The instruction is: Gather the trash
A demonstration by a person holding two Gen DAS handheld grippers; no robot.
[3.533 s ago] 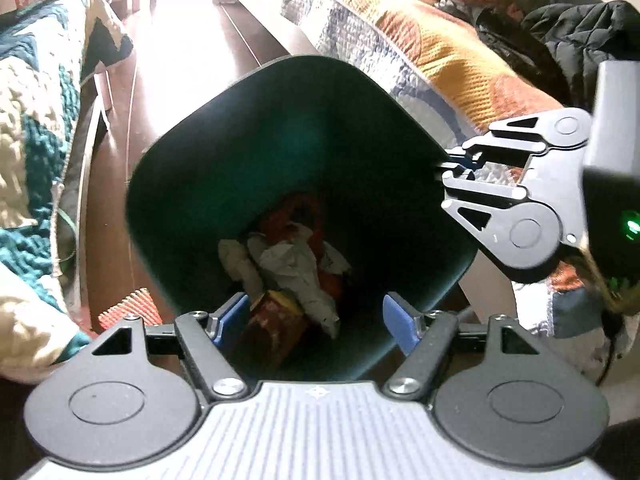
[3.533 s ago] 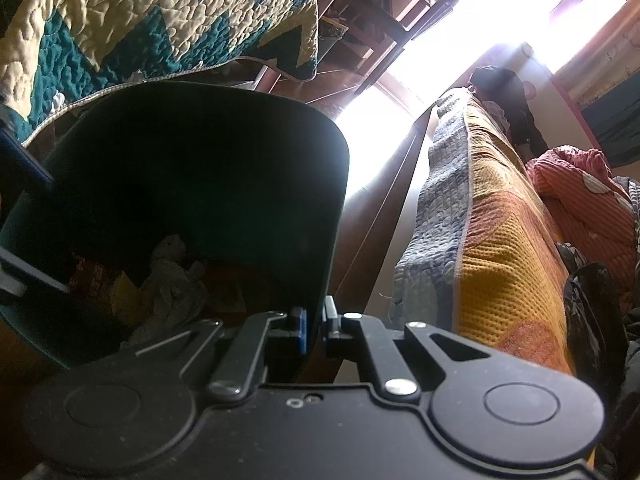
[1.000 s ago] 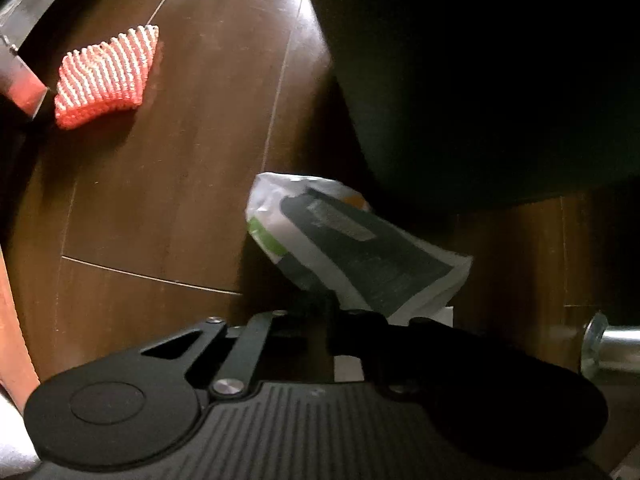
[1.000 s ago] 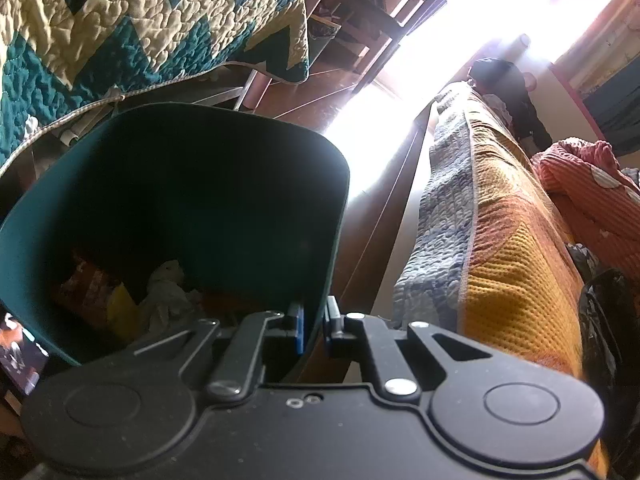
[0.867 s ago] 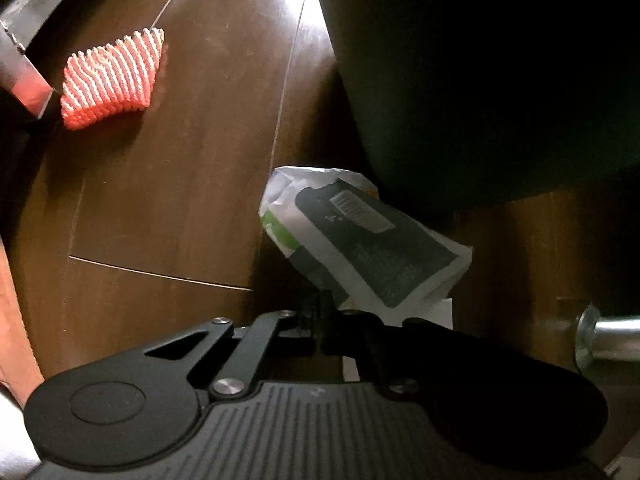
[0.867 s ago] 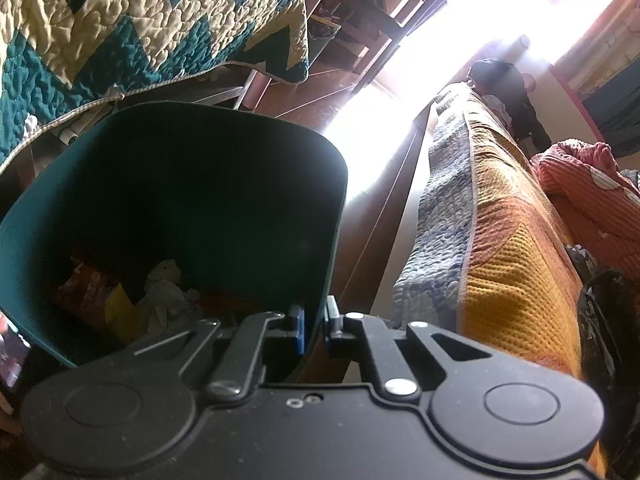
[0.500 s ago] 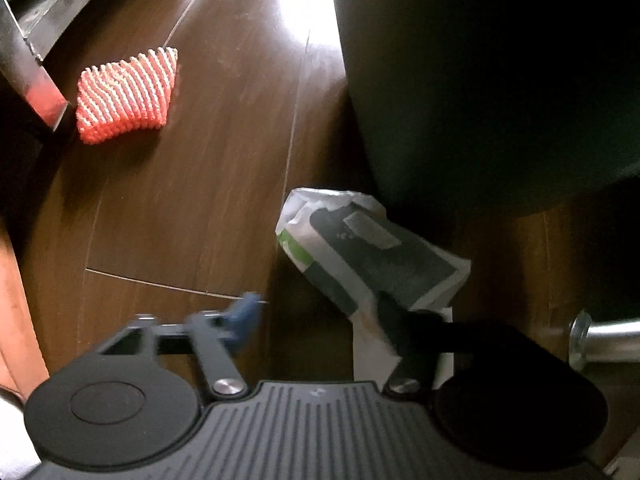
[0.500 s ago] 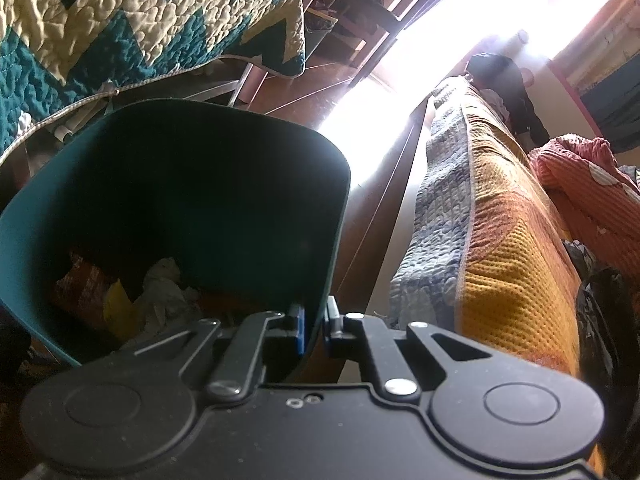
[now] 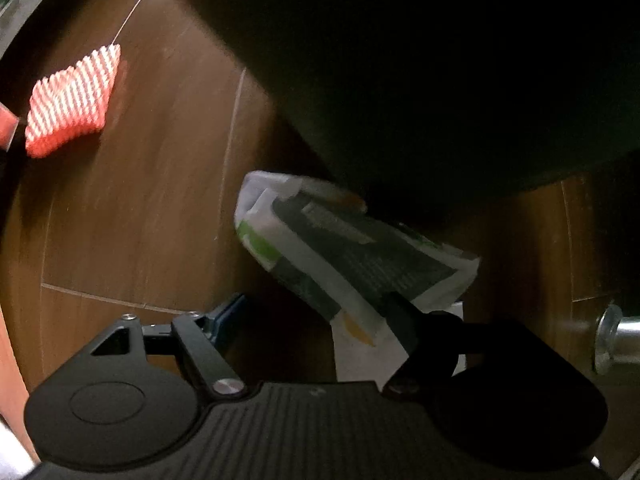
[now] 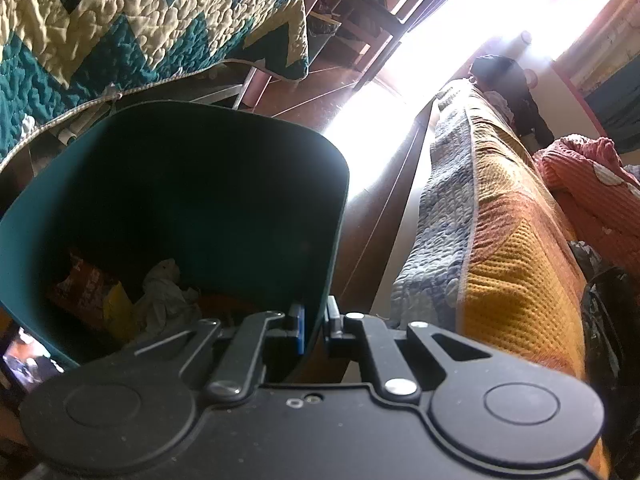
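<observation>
Left tool: my left tool (image 9: 310,308) is low over the wooden floor (image 9: 132,216), its fingers spread apart and holding nothing; one blue pad (image 9: 226,316) shows on one side, the other finger is dark and lies over the wrapper.
Wrapper: a crumpled white, green and dark snack wrapper (image 9: 344,248) lies on the floor just beyond my left tool, its near end between the spread fingers and its far end up against the dark base of the bin (image 9: 440,60).
White scrap: a plain white piece (image 9: 360,356) lies under the wrapper's near end, close to the tool body.
Red cloth: a red and white ribbed cloth (image 9: 72,104) lies on the floor well apart from the wrapper.
Metal leg: a shiny metal foot (image 9: 612,340) stands at the edge of the left wrist view.
Right tool: my right tool (image 10: 314,326) is clamped on the rim of the teal bin (image 10: 192,184), one pad inside the wall and one outside.
Bin contents: crumpled white paper (image 10: 164,296) and an orange-yellow packet (image 10: 92,288) lie at the bottom.
Surroundings: a teal and cream zigzag quilt (image 10: 120,28) hangs beyond the bin; a bed with an orange and grey cover (image 10: 500,248) runs along the other side, with a bright window (image 10: 480,20) behind.
</observation>
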